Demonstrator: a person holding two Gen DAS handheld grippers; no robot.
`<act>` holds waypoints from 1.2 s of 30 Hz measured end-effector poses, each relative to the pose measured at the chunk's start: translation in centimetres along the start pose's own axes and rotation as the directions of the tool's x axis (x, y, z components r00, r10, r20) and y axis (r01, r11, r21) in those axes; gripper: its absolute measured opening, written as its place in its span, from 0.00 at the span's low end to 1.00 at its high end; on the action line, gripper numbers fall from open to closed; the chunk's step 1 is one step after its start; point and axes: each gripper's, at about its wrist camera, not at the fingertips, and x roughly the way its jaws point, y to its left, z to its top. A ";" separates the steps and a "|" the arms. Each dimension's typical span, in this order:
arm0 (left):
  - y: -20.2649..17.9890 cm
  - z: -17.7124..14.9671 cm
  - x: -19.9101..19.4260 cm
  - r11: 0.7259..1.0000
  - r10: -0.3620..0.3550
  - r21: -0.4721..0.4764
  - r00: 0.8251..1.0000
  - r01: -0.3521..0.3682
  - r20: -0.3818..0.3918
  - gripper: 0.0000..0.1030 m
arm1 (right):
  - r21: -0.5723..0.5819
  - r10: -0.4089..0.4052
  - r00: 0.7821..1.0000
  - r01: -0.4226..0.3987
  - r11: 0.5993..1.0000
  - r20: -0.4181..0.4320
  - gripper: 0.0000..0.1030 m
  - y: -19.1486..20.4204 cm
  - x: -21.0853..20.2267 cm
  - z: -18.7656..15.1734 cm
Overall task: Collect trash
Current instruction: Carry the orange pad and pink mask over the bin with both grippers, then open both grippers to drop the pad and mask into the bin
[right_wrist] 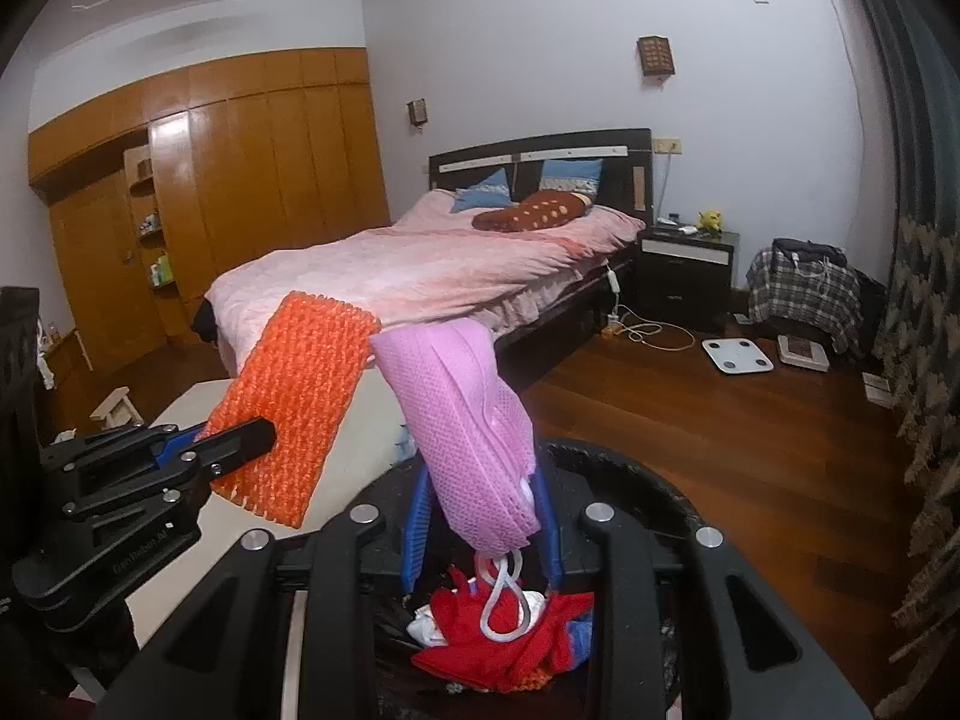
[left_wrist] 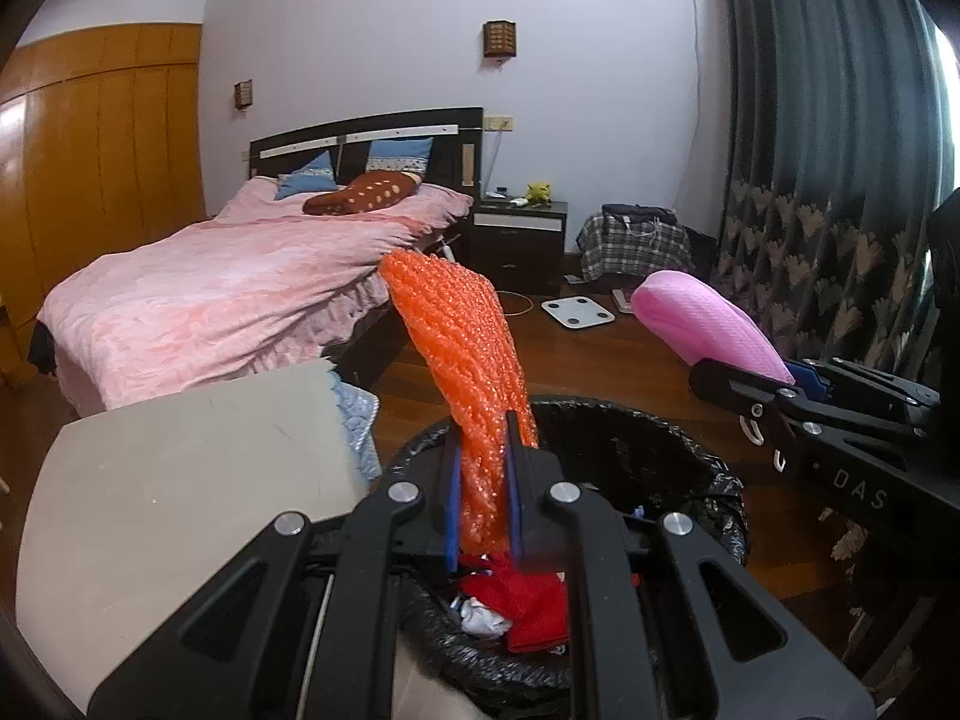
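Holding both pieces of trash over the round bin lined with a black plastic bag [left_wrist: 714,480], rim just below both tools

Left gripper [left_wrist: 486,468] clamping narrow on the orange knobbly foam-net sleeve [left_wrist: 462,348]; blue pads pinching its near end, far end standing up and leaning left toward the pink-covered bed [left_wrist: 228,294]

Right gripper [right_wrist: 480,516] closed partway on the folded pink mesh foam sleeve [right_wrist: 462,408]; white elastic loop [right_wrist: 504,600] dangling from its near end, hanging above the crumpled red cloth [right_wrist: 510,642] already in the bin

Judging the step as the drop. Bringing each sleeve's free end inside the rim before letting go, since both project far beyond the fingers and could tip out over the edge. Tilting tips further down to help. Releasing one side at a time, orange first, keeping clear of the grey flat board [left_wrist: 192,480] just left of the bin

Watching the liner edge for snagging on the fingers
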 end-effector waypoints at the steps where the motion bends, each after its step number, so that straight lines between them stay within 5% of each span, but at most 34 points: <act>1: -0.3 -0.1 0.4 1.000 -0.007 0.005 1.000 0.007 -0.003 0.10 | 0.002 -0.005 1.000 0.005 1.000 -0.002 0.29 -0.2 0.0 -0.1; 18: -1.9 -1.4 7.2 0.997 -0.070 0.038 0.993 0.074 -0.097 0.12 | 0.036 -0.073 0.991 0.078 0.996 -0.111 0.31 -3.3 4.4 -3.0; 31: 0.5 -1.8 7.3 0.999 -0.034 0.018 0.992 0.036 -0.119 0.69 | 0.036 -0.127 0.981 0.134 0.990 -0.146 0.92 -3.6 4.9 -3.8; 36: 1.9 -1.6 5.3 1.000 0.002 0.008 0.995 -0.002 -0.095 0.84 | 0.047 -0.111 0.986 0.118 0.992 -0.127 0.94 -3.1 3.9 -3.0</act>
